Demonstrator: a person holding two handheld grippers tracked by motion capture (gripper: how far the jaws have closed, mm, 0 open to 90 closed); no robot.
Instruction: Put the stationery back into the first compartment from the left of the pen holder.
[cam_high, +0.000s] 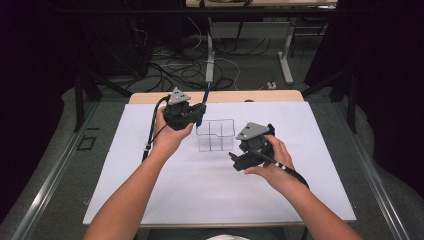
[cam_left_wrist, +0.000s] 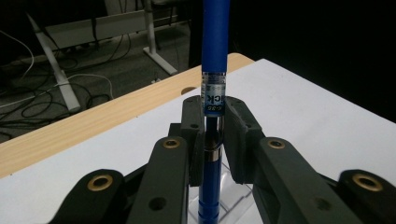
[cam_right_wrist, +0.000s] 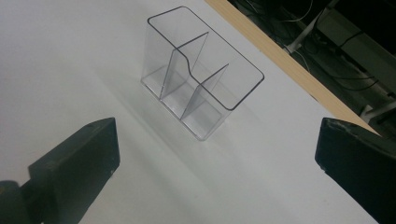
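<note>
A blue pen (cam_high: 204, 100) stands upright in my left gripper (cam_high: 198, 114), which is shut on it just left of a clear plastic organizer (cam_high: 216, 134) with several compartments. In the left gripper view the pen (cam_left_wrist: 215, 56) runs vertically between the pads of the left gripper (cam_left_wrist: 214, 135), its label just above them, and a bit of the organizer shows below. My right gripper (cam_high: 247, 146) is held just right of the organizer and points at it. In the right gripper view the right gripper (cam_right_wrist: 215, 154) stands wide open with nothing between its jaws, and the organizer (cam_right_wrist: 201, 74) is empty ahead.
A white mat (cam_high: 200, 185) covers the table, with its wooden edge (cam_high: 230, 96) showing at the far side. Beyond it are desk legs and cables on the floor (cam_high: 200, 65). Both forearms come in from the bottom.
</note>
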